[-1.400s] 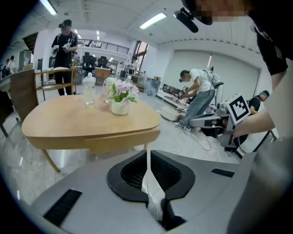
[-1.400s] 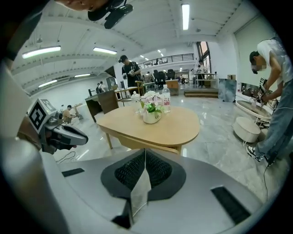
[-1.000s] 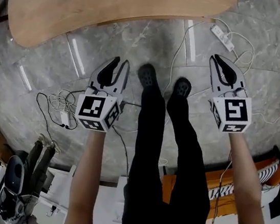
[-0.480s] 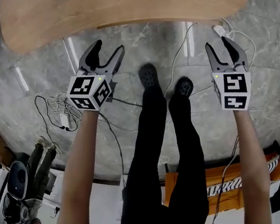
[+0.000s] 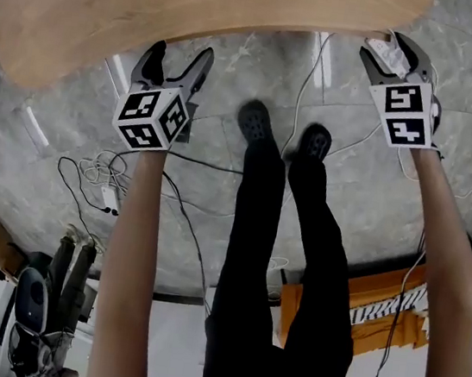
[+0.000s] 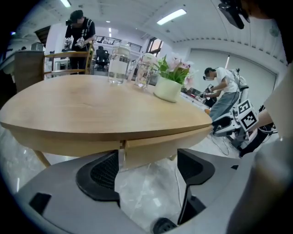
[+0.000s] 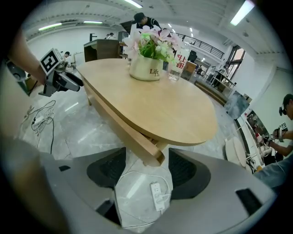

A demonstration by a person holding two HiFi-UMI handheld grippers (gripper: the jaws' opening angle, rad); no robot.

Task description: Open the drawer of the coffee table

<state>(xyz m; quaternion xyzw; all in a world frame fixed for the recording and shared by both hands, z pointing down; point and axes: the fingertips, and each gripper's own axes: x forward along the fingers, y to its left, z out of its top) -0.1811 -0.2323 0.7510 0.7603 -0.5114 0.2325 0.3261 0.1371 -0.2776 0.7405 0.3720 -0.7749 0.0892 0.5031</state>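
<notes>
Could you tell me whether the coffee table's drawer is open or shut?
Shut: in the left gripper view the drawer front lies flush under the tabletop rim.

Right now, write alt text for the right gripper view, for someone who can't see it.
The right hand-held gripper, whose jaws have just been opening and grip nothing, aims at the end of the drawer front beneath the coffee table. A power strip lies on the floor below; a flower pot stands on the table.
</notes>
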